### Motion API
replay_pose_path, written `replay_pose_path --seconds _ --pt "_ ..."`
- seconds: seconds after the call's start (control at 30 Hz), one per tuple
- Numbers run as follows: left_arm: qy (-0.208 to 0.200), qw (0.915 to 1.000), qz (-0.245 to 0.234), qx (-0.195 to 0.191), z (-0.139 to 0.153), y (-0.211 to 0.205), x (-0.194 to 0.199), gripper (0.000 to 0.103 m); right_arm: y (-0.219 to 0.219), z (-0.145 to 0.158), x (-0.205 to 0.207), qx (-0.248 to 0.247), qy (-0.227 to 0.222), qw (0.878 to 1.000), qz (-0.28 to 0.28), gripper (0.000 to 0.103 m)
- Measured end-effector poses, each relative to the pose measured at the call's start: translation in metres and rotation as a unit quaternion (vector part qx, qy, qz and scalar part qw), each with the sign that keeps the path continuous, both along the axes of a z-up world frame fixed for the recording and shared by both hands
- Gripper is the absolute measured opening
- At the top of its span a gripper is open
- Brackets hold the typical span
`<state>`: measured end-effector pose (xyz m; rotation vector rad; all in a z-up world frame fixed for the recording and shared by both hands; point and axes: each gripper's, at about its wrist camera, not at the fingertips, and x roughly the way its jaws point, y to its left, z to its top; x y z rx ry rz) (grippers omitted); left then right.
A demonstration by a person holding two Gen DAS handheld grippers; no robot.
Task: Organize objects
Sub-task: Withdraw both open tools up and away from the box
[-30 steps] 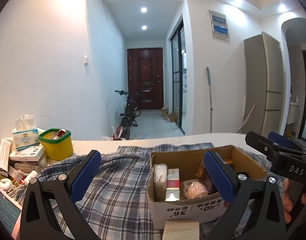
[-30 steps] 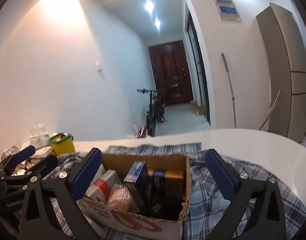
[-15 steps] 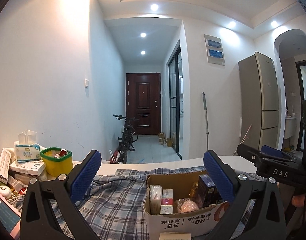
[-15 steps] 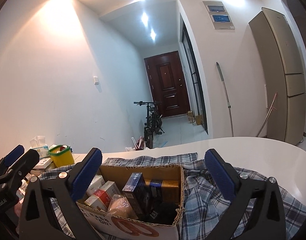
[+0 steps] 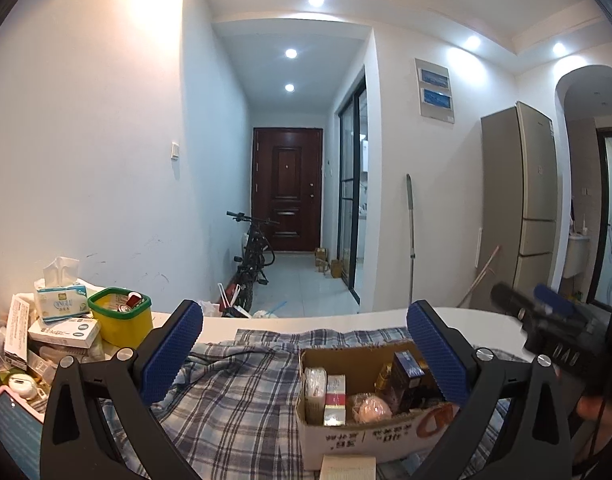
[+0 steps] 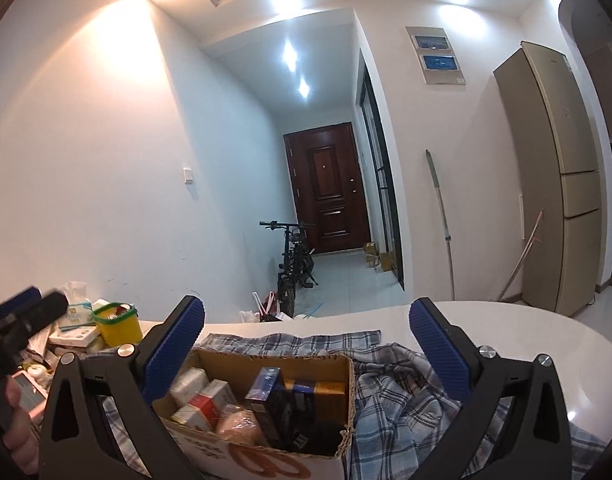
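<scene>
We look down a white hallway to a dark door with a bicycle parked before it, and in front of us a white counter carries a plaid cloth. Our left tongs are held level above the cloth, their blue pads spread wide with nothing between them. Our right tongs are likewise level and spread wide, empty. The cardboard box sits on the cloth, low and right of centre in the left view, partly behind the right pad; in the right view it lies below and between the pads. Inside stand small packets, a red-and-white pack and a blue carton among them. At the counter's left end are a yellow tub and a tissue box. A hand grips the left tool's handle at the right view's left edge.
</scene>
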<state>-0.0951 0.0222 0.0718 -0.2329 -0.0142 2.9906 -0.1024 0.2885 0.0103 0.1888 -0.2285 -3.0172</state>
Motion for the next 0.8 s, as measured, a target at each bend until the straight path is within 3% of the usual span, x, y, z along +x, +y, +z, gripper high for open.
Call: replay_pose_path --seconds 0.1,0.2,0.3,0.4,0.57,0.8 --pt "-0.006 0.9999 -0.003 -0.011 -0.003 -0.002 0.012 0.103 0.0 0.013 0.014 -0.004 -0.012 1.0 -0.011 0.102" --pt "0.004 0.9999 -0.013 -0.004 -0.01 -0.006 0.026 0.103 0.006 0.016 0.031 -0.027 -0.013 0.999 0.015 0.102" --pt "0.006 0.9998 -0.019 0.005 -0.019 -0.009 0.033 0.103 0.001 0.01 0.045 -0.006 -0.009 1.0 0.017 0.102" --pt "-0.047 0.9981 -0.039 -0.006 -0.033 -0.003 0.022 0.103 -0.005 0.001 0.052 0.022 -0.006 1.0 0.011 0.102" --pt "-0.152 0.9868 -0.056 -0.008 -0.065 0.006 -0.007 0.103 -0.005 -0.019 0.047 0.037 -0.016 0.999 0.003 0.102" --pt "-0.203 0.9763 -0.069 -0.026 -0.097 0.017 -0.024 0.103 0.009 -0.04 0.02 0.024 -0.068 0.997 0.001 0.102"
